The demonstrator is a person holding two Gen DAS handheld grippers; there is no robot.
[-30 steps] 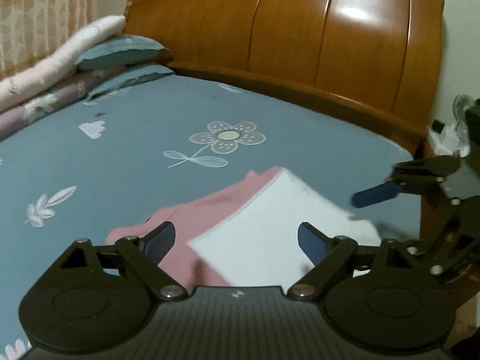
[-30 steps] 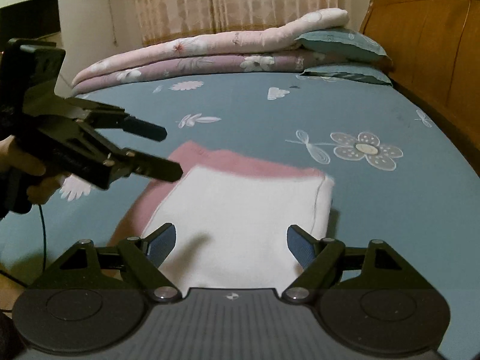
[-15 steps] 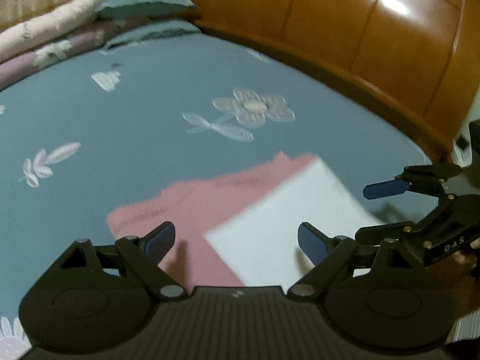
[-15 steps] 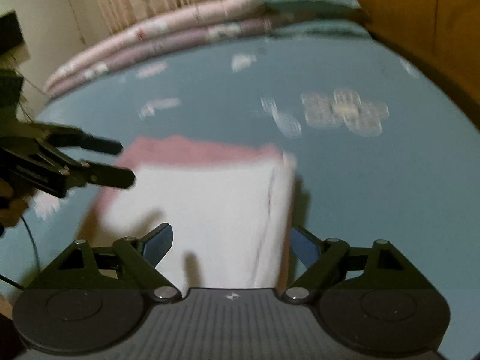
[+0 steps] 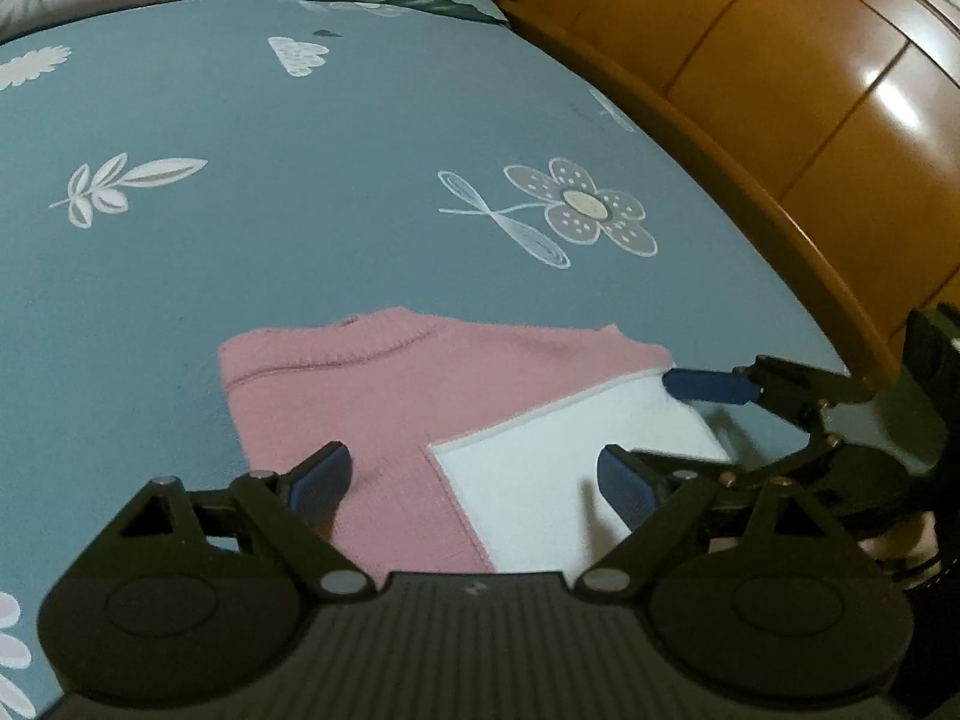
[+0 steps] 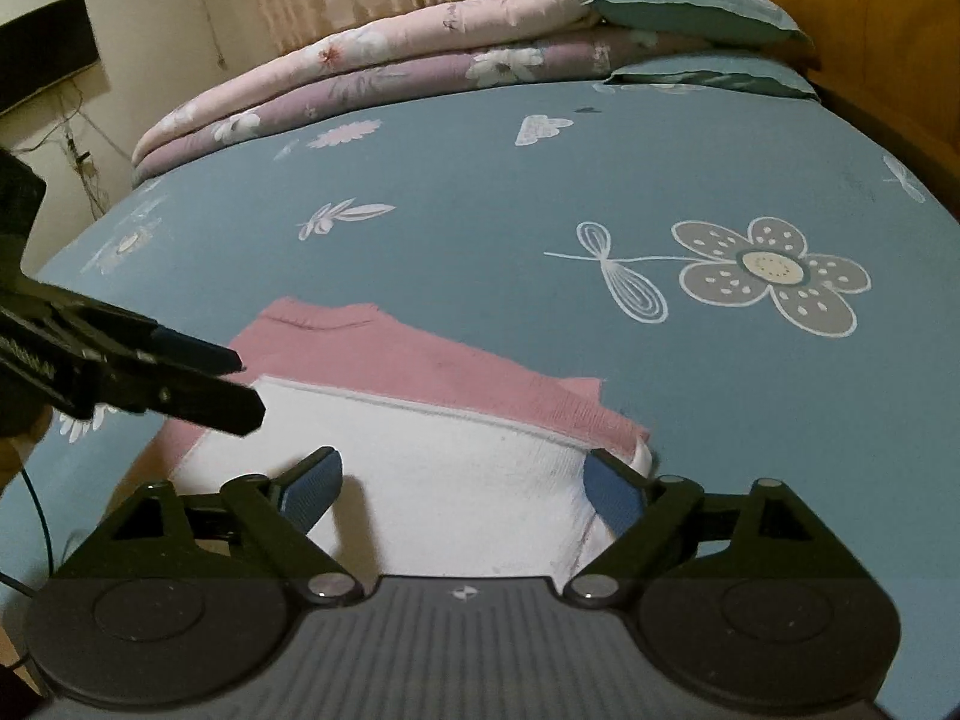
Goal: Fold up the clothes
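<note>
Blue floral bed (image 5: 300,252); pink-and-white garment (image 5: 384,414) at 6 o'clock, folded compact. Left gripper (image 5: 474,480) jaws wide, empty; right gripper (image 6: 462,483) jaws just widened, empty. Final fold likely remains.

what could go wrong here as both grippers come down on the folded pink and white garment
The left gripper straddles the pink-white seam of the garment, so it may pinch one layer only. The right gripper, its jaws just opening, sits at the white edge and might drag the fold apart.
</note>
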